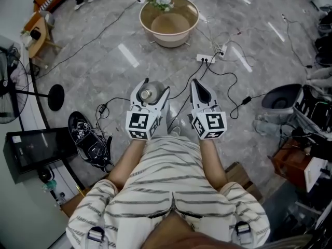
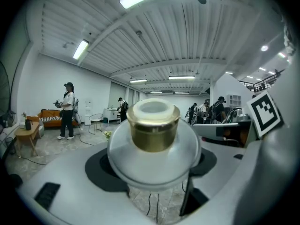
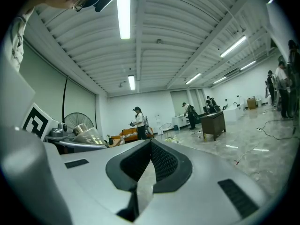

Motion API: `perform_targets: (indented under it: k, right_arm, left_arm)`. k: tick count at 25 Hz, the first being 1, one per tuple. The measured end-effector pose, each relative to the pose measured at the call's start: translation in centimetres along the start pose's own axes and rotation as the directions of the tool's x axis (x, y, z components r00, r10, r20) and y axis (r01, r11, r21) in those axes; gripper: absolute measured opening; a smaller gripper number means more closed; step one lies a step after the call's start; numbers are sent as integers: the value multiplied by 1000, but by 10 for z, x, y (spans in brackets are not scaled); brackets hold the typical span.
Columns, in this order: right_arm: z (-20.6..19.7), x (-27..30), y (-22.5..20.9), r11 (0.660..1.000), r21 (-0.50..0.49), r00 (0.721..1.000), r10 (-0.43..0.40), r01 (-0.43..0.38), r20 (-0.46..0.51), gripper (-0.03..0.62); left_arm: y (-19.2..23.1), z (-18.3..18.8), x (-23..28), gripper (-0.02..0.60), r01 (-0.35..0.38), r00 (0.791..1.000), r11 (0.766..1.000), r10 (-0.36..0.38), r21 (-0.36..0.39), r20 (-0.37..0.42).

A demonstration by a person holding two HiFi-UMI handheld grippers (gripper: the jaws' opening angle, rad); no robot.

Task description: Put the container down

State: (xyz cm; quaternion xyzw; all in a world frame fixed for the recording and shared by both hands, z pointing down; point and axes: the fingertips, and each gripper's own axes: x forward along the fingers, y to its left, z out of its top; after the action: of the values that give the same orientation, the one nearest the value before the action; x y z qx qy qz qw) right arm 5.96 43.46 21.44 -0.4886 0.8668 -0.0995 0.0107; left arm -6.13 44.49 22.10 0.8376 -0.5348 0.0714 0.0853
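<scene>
Jaws of the left hand-held gripper (image 1: 154, 87) are gripping, spread wide, a gold-capped container (image 2: 152, 146); the right hand-held gripper (image 1: 199, 87) is hanging clenched, empty.

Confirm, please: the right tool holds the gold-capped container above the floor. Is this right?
No. The left tool holds the gold-capped container above the floor; the left gripper view shows it between that tool's jaws. The right tool is shut and empty.
</scene>
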Motion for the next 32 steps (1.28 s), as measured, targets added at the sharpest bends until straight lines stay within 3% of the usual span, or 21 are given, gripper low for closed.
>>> perform_targets:
  k: [11,20,32]
  right_arm:
    - [-4,64,-35,1000,-15,999,-8,8,-36,8]
    - [18,168,-82,1000,-22,998,-15,14,-54,8]
    - [48,313,-154,998,-15,993,-60,59,-104,8]
  left_arm:
    - [35,-7,67,328,2,1000,1000,-3,-19,-19]
    - [99,20,167,328,1,999,1000,-2,-25,-34]
    - [176,58,317,328,56,995,998,-58,-24,-87]
